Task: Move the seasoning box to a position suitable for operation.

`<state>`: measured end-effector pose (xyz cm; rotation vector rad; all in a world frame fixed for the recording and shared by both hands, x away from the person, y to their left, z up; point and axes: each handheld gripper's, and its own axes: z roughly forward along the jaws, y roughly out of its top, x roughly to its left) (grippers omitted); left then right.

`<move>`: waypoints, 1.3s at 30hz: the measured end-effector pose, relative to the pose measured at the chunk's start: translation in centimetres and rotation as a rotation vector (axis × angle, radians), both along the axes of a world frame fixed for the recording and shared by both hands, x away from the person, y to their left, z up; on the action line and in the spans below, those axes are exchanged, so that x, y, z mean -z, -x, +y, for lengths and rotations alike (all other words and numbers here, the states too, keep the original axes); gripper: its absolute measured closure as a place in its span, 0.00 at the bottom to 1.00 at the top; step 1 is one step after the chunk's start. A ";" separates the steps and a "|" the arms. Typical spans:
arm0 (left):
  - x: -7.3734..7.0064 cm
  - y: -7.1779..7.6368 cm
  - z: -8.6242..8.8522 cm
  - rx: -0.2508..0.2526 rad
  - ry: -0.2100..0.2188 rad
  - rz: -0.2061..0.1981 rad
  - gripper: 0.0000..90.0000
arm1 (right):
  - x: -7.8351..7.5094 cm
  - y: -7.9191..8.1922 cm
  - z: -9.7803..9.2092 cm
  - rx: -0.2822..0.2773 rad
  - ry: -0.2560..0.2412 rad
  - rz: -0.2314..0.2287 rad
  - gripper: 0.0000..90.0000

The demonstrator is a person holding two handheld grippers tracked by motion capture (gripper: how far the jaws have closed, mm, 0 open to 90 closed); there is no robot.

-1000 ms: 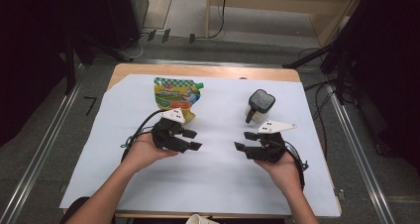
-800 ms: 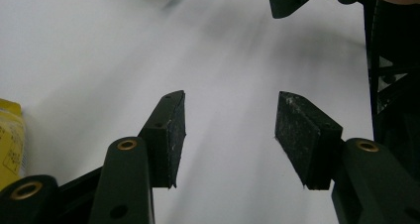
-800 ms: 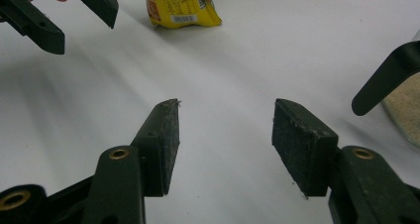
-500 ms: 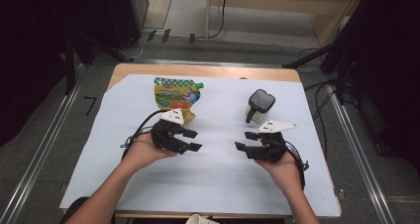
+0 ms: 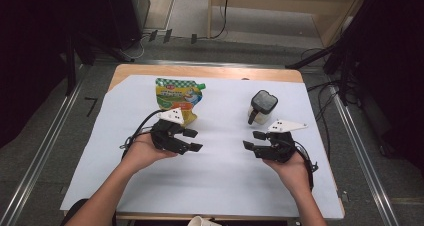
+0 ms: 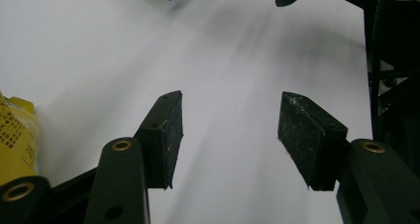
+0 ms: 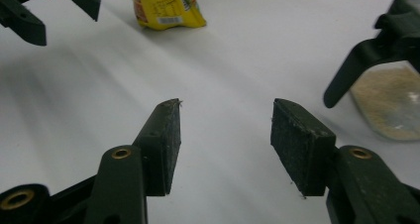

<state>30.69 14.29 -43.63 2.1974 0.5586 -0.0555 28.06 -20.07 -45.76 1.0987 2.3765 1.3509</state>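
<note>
A yellow and green refill pouch lies flat at the back left of the white sheet, and its yellow end also appears in the right gripper view. A clear jar with a black lid and handle stands at the back right, holding pale grains. My left gripper hovers just in front of the pouch, open, with nothing between its pads. My right gripper sits in front of the jar, open and empty, its pads pointing toward the left gripper.
A white sheet covers most of the wooden table. Metal rails run along both sides of the table. Cables lie on the floor to the right.
</note>
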 end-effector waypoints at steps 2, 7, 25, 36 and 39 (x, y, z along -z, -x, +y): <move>0.0 0.0 0.0 -0.001 -0.004 0.010 0.48 | -0.2 -0.2 -0.5 0.015 -0.001 -0.011 0.51; -0.2 -0.1 0.1 0.002 -0.006 0.026 0.48 | -0.1 -1.4 -2.1 0.071 -0.001 -0.020 0.51; -0.3 0.5 0.5 -0.004 0.014 0.014 0.46 | 2.0 -7.6 -5.9 0.209 0.001 0.042 0.38; 0.1 0.8 1.0 -0.017 0.002 0.014 0.46 | 4.7 -11.5 -5.9 0.192 0.019 0.031 0.20; 0.2 1.0 1.0 -0.019 -0.002 0.015 0.46 | 5.2 -12.1 -5.4 0.177 0.031 -0.002 0.16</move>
